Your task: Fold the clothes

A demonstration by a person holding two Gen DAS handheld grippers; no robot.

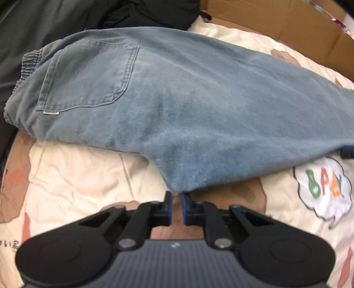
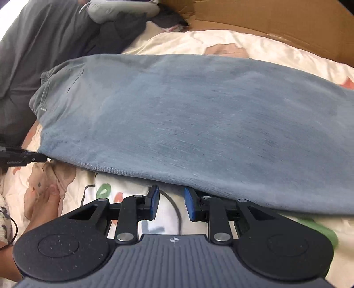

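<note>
1. Left gripper [image 1: 176, 197] is sitting nearest the lens in left wrist view, jaws standing narrow w/ only a thin slot between the blue pads, right at the near tip of the jeans [image 1: 177, 106]. Cloth is ending just at the pad tips; I cannot tell if any denim is really between them.
2. Right gripper [image 2: 171, 197] is standing wider, nothing between its pads, near edge of the jeans [image 2: 188, 133] just beyond the right pad.
3. Jeans are lying across the printed quilt [image 1: 77, 177], one leg seeming stacked on the other, waistband [image 1: 24, 66] to the left beside dark clothes [image 1: 143, 11], cardboard box [image 1: 276, 20] behind.
4. Risk: if left jaws are catching only the very edge, denim is slipping out on lift, bc the fabric is heavy and thick.
5. Risk: pads are lying very close to the quilt, so they may be pinching the quilt together w/ the jeans, and the whole bedding is coming up.
6. Risk: if only the top layer is being taken, the two legs are separating and the fold is going crooked.
7. Risk: both views are blurred, probably from motion; a fast approach may be pushing the hem into wrinkles instead of getting under it.
8. Waistband is touching the dark clothes, so a fold toward that side may be dragging them along.
</note>
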